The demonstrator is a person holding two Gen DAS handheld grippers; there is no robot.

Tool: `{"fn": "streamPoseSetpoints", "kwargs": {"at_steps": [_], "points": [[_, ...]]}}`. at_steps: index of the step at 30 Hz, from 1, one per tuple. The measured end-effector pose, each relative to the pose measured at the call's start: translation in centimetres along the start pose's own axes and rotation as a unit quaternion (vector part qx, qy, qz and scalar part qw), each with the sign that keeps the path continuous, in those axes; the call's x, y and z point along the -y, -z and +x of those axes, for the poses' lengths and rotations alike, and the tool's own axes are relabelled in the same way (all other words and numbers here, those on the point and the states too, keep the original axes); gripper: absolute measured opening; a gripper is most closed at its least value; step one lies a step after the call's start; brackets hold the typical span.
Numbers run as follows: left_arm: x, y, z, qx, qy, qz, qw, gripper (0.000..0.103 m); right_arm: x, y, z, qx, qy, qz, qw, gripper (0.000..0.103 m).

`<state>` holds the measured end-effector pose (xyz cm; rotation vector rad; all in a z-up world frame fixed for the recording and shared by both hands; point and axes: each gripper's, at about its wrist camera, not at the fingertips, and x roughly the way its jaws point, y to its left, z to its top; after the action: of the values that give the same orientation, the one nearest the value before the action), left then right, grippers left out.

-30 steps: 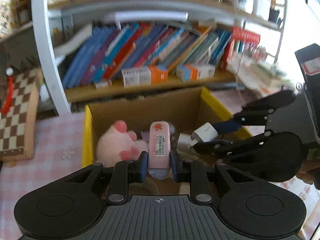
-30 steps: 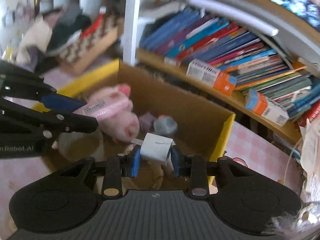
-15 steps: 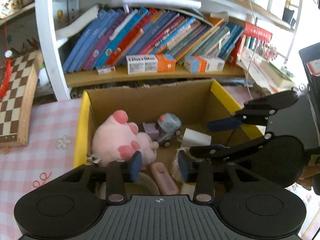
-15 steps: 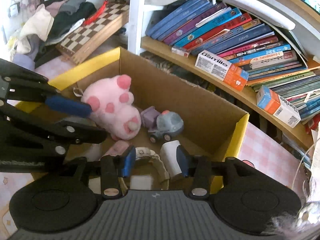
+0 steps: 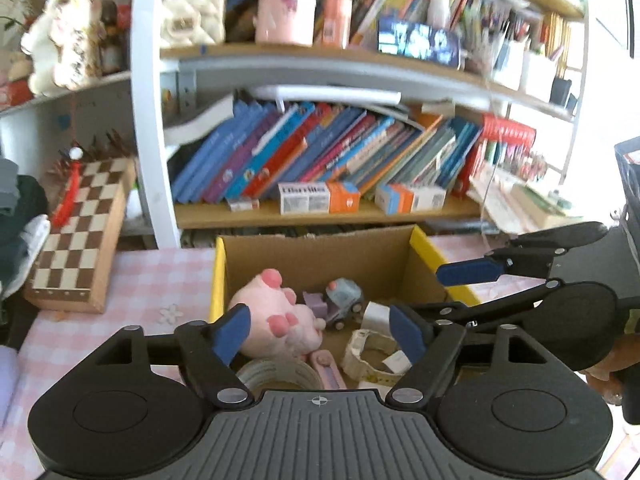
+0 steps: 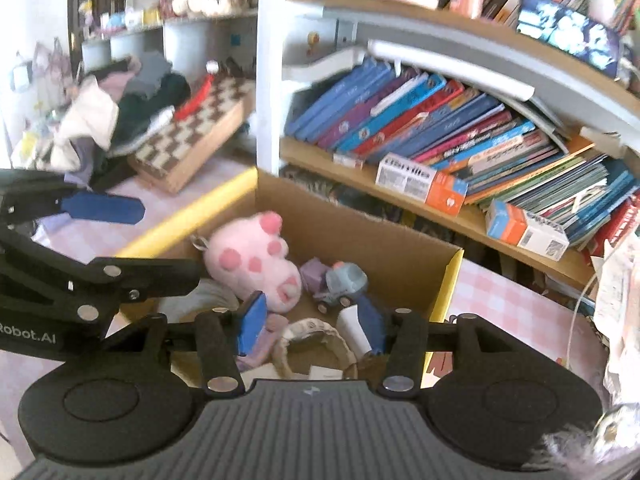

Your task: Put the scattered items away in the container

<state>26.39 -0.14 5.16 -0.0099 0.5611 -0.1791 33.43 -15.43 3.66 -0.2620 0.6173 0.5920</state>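
A cardboard box [image 5: 320, 250] with yellow flaps sits on the pink checked cloth below the bookshelf; it also shows in the right wrist view [image 6: 384, 236]. Inside lie a pink plush [image 5: 276, 320], a small toy car [image 5: 342, 300], a white charger [image 5: 374, 314], a pink case [image 5: 328, 372], a tape roll [image 5: 280, 372] and a beige watch [image 5: 368, 350]. My left gripper [image 5: 320, 332] is open and empty above the box's near side. My right gripper [image 6: 312, 322] is open and empty over the box, beside the left one; it also shows in the left wrist view [image 5: 440, 300].
A bookshelf [image 5: 320, 216] full of leaning books stands right behind the box. A folded chessboard [image 5: 80, 232] lies to the left on the cloth. A pile of clothes [image 6: 116, 120] lies further left. Papers and cables [image 6: 616, 280] sit at the right.
Both grippers opened. The pink case dropped from the left and the white charger from the right into the box. Both grippers then pulled back and up.
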Motion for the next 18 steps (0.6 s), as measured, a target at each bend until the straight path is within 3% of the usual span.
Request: {"fn": "streamPoseSetpoints", "kwargs": {"at_steps": [7, 13, 18], "points": [[0.4, 2.4, -5.2, 0.024, -0.016, -0.013, 0.9995, 0.09, -2.7, 1.9, -5.4, 0.04, 0.014, 0.019, 0.999, 0.065], [0.4, 5.3, -9.4, 0.03, -0.042, -0.049, 0.9975, 0.093, -6.0, 4.7, -9.5, 0.051, 0.037, 0.029, 0.998, 0.075], [1.1, 8.3, -12.6, 0.024, -0.062, -0.047, 0.9967, 0.098, -8.6, 7.6, -12.6, 0.058, 0.054, 0.03, 0.996, 0.084]]}}
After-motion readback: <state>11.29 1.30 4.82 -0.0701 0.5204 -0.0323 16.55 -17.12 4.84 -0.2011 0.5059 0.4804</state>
